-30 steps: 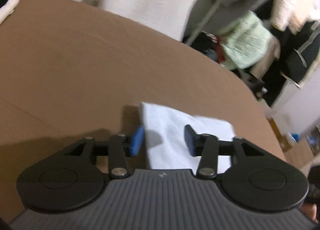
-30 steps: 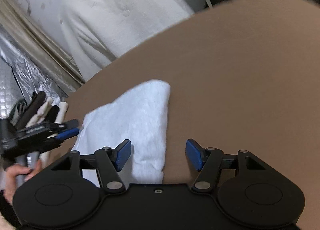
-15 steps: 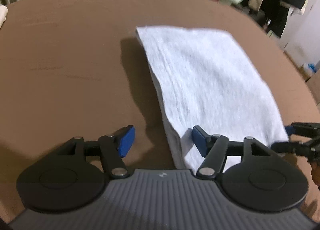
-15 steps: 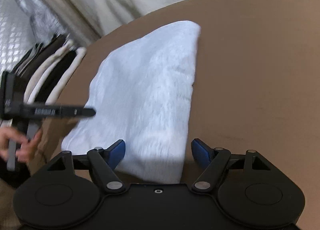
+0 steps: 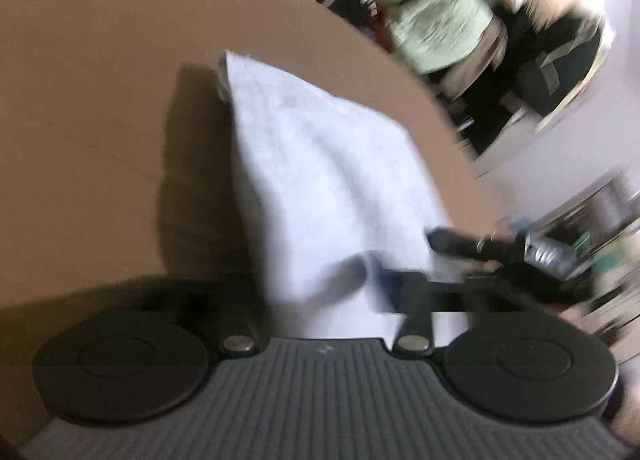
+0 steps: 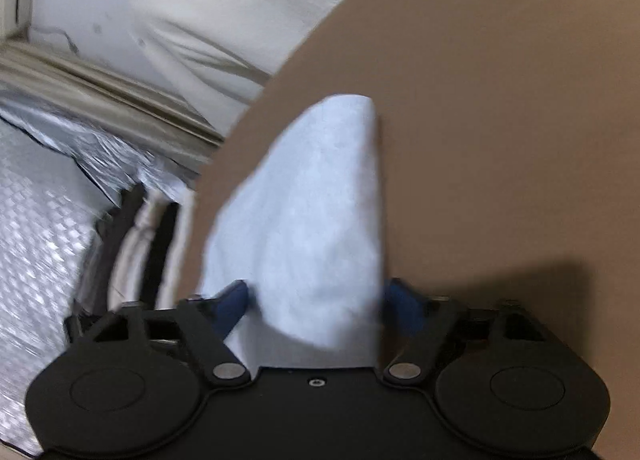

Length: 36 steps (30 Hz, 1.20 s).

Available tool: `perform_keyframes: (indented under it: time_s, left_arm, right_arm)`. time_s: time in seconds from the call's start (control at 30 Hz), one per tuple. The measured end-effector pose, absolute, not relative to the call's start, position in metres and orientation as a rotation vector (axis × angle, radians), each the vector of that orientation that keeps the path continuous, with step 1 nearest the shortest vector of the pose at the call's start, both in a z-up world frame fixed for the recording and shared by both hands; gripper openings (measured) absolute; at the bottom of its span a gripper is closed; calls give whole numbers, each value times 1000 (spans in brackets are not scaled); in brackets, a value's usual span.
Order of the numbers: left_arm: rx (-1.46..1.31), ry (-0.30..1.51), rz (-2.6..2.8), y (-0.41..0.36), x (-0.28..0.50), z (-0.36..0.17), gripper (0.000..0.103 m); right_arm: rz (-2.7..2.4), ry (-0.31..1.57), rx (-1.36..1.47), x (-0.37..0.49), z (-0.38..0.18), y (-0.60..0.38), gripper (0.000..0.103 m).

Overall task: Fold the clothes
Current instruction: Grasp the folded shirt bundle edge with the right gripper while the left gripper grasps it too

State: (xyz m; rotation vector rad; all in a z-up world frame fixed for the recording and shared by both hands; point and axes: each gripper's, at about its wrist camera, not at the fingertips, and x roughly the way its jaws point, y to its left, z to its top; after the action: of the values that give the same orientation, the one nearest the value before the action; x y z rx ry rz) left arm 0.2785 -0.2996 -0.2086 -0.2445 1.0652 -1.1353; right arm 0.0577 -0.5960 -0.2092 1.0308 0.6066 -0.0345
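A folded white towel (image 5: pixel 332 180) lies on the brown desk (image 5: pixel 92 108), and both grippers have their near ends of it between their fingers. In the left wrist view the towel's near edge rises between the left gripper (image 5: pixel 320 284) fingers; the right blue pad sits against the cloth, but the left finger is lost in dark shadow and blur, so whether this gripper is clenched on the towel cannot be told. The towel's shadow falls on the desk to the left of the towel.

In the right wrist view the right gripper (image 6: pixel 316 300) straddles the towel's near end, its blue pads (image 6: pixel 232 300) just beside each edge of the cloth; the jaws stand wide and released, not pinching. The right gripper also shows in the left wrist view as a dark bar at the towel's right edge.

Beyond the towel, off the desk, hang a pale green garment (image 5: pixel 436 20) and dark clothes (image 5: pixel 560 60). Left of the towel in the right wrist view are a stack of black and white folded clothes (image 6: pixel 140 244), silver foil sheeting (image 6: pixel 48 244) and a white hanging cloth (image 6: pixel 224 8). Nothing lies on the towel.
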Motion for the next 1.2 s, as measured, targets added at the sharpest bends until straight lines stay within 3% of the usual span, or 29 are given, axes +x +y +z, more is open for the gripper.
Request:
perform_keyframes:
  time_s: [0.13,0.3,0.47,0.6,0.7,0.77,0.83,0.9,0.93,0.97,1.03,1.2]
  left_arm:
    - [-215,985,-1098,-266,268,-173,18]
    - [-180,886,-1050,-225,254,-128,18]
    - [-147,794,-1002,-182,240,-85,18]
    - [-250,989,-901,-133,250,-134,18]
    - [-246,1153,-807,-123,261,-178,22]
    - [-296,1226,-776,-118,267,-193,23]
    - [-348,1249,-766,-117,270,-194,38]
    - [-365,1250,-770,-119,271,-197,49]
    - [-373,1251,-773,-120,271,-198,50]
    - [-382,1252,-775,-120,271,-200,48]
    - [-398,1253,-779,-122,271,-202,23]
    - [-401,1225,-794,-120,268,-196,21]
  right_arm:
    - [-6,577,816,64,-176,-569,34]
    - [59,473,626,55,-120,-522,29]
    - [171,399,686,72,-95,-485,29]
    - [200,526,687,108,-120,-450,43]
    - [144,715,673,129,-158,-431,45]
    - [111,745,712,117,-174,-427,52]
    - [104,713,781,100,-177,-430,67]
    - [121,727,845,87,-182,-434,69]
    - [134,737,868,82,-184,-434,69]
    - [159,753,869,79,-186,-433,69]
    - [209,785,869,73,-191,-429,69]
    - [278,786,944,78,-208,-429,73]
